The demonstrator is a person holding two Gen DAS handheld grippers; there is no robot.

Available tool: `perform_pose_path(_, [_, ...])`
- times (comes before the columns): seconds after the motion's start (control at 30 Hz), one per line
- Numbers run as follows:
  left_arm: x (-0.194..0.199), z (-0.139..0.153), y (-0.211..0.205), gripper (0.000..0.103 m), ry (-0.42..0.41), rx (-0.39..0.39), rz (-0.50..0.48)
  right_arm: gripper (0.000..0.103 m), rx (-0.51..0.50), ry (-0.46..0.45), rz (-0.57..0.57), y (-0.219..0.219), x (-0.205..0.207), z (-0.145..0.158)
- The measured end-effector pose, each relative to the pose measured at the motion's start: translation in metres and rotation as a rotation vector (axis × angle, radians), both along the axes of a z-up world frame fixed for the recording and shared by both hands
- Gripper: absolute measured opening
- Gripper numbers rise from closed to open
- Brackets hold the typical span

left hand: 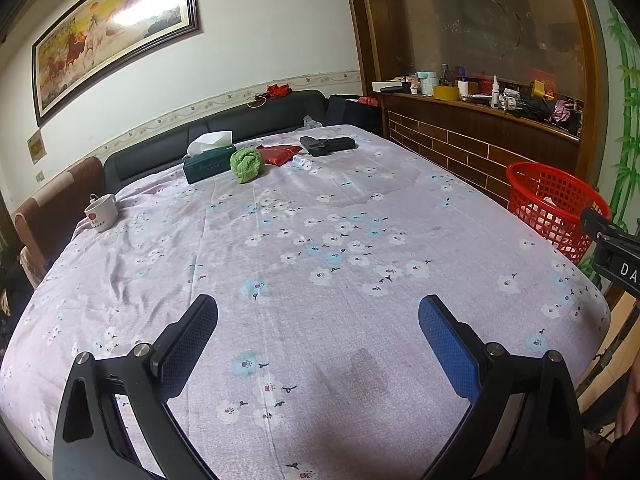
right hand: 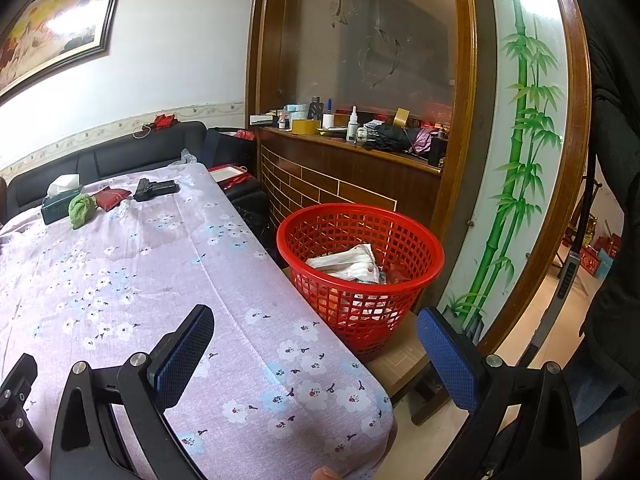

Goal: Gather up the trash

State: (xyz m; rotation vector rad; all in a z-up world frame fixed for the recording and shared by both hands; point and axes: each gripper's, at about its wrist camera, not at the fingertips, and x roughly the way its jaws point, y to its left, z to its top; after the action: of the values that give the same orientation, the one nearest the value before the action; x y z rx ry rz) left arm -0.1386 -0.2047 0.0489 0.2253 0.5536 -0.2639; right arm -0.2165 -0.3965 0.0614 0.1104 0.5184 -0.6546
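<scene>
Along the far edge of the table, under its floral cloth, sit a green tissue box, a crumpled green cloth, a red pouch and a black item that is too small to identify; a white cup stands near the left edge. The red basket stands just beside the table's right edge on a low brown surface and holds crumpled white wrappers, apparently trash. The middle and near part of the cloth are bare. The left gripper hangs over the near edge, jaws spread wide and holding nothing; the right gripper, equally wide and unladen, straddles the right edge near the basket.
</scene>
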Motion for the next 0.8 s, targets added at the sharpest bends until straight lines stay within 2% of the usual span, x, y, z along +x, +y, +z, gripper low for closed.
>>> perform_pose_path(0.8, [0.0001,-0.0019,0.0008,0.1,0.008,0.0,-0.002,0.103,0.0,0.018,0.017,0.0038,0.0036,-0.0049])
